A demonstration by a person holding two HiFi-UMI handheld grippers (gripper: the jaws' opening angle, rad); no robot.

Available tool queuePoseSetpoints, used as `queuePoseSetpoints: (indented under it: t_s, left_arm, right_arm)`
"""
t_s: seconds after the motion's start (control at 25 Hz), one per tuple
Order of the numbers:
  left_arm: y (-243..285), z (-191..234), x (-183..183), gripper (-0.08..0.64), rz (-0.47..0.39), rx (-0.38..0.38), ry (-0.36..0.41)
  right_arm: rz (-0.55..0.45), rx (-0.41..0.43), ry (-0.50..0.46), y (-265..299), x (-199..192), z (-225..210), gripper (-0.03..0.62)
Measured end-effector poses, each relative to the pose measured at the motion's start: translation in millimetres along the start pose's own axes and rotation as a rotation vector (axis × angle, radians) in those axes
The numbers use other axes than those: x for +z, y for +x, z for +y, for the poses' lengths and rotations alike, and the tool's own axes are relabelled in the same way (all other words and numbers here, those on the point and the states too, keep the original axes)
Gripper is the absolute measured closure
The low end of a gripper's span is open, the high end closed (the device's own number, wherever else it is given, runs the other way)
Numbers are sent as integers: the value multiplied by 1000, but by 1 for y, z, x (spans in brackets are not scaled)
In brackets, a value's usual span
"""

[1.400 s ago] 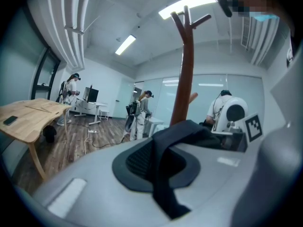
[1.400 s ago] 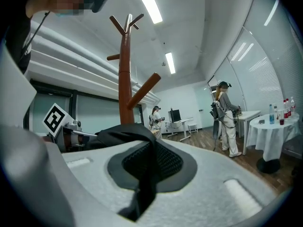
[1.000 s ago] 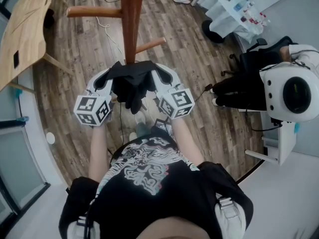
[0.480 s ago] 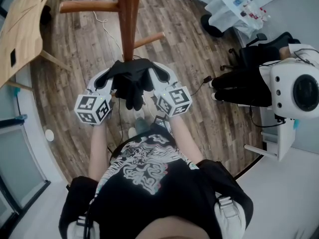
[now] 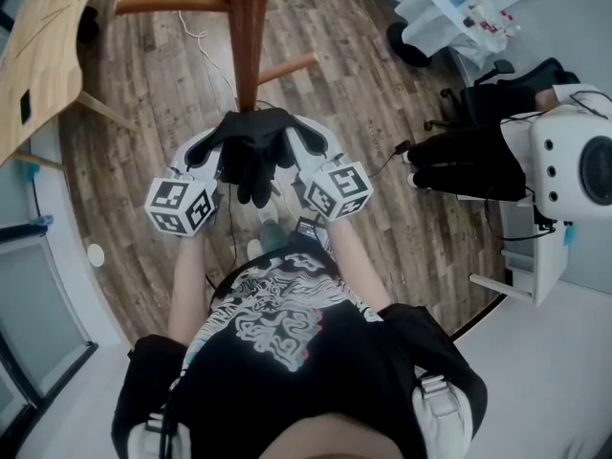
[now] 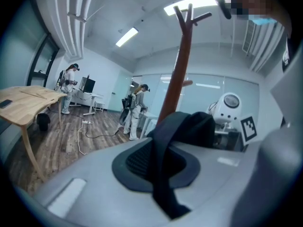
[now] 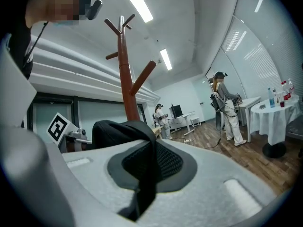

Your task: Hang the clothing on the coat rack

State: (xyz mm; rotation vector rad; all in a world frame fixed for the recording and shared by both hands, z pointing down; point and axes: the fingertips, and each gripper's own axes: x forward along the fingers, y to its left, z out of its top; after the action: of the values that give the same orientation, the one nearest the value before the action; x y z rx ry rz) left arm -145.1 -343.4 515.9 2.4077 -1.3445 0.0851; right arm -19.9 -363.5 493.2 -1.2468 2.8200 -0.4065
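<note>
Left tool and right tool are each clamped tight on black clothing, held close beside the wooden coat rack.

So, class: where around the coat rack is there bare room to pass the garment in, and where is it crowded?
Free: beyond the garment, the long peg and short peg are both bare, and mostly bare floor lies between rack and wooden table. Crowded: on the right, the chair, white table and white machine close in.
</note>
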Motion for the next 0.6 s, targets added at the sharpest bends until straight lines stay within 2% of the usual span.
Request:
queuePoseSetpoints:
  t_s: [0.6]
  left_arm:
    - [-6,-8,-1,552,6,3,17]
  right_arm:
    - [15,7,19,-7,-4,5,552]
